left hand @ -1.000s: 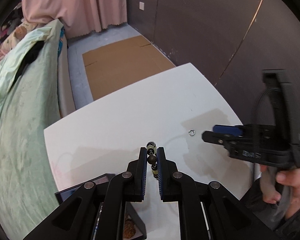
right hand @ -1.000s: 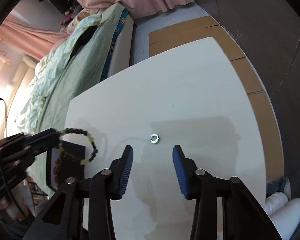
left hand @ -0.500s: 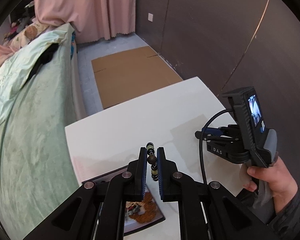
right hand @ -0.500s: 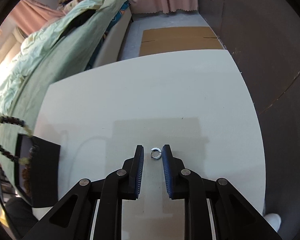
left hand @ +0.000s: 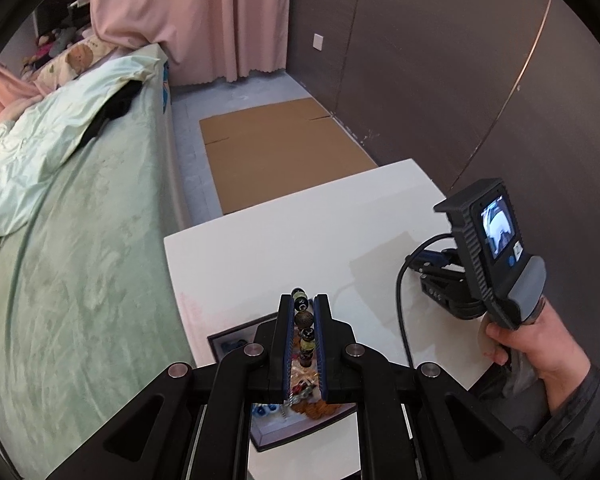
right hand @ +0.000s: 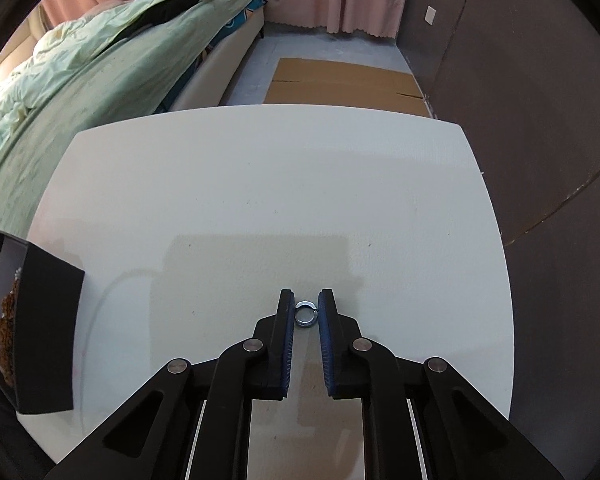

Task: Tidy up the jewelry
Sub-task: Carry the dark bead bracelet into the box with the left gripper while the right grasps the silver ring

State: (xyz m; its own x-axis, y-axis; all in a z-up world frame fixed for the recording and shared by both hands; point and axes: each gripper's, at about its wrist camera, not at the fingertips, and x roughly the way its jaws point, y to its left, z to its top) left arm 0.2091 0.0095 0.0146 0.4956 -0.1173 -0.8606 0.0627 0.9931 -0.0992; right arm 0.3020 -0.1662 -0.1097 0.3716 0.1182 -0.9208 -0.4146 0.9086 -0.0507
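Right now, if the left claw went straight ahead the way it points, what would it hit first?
Probably the white table. The left claw, shut on the bracelet, aims over the box toward bare tabletop; depth is unclear.

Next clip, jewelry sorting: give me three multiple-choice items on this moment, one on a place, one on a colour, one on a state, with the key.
1. Where is the silver ring?
A. in the black box
B. on the white table, between the right gripper's fingers
C. on the bed

2. What colour are the pads of the right gripper?
A. blue
B. red
C. yellow

3. What is the left gripper doing?
A. open, holding nothing
B. shut on the bead bracelet
C. shut on the ring

Key: B, the ring lies on the table between the fingers. A, blue shows on the inner faces. B, the bead bracelet is clamped over the black box.
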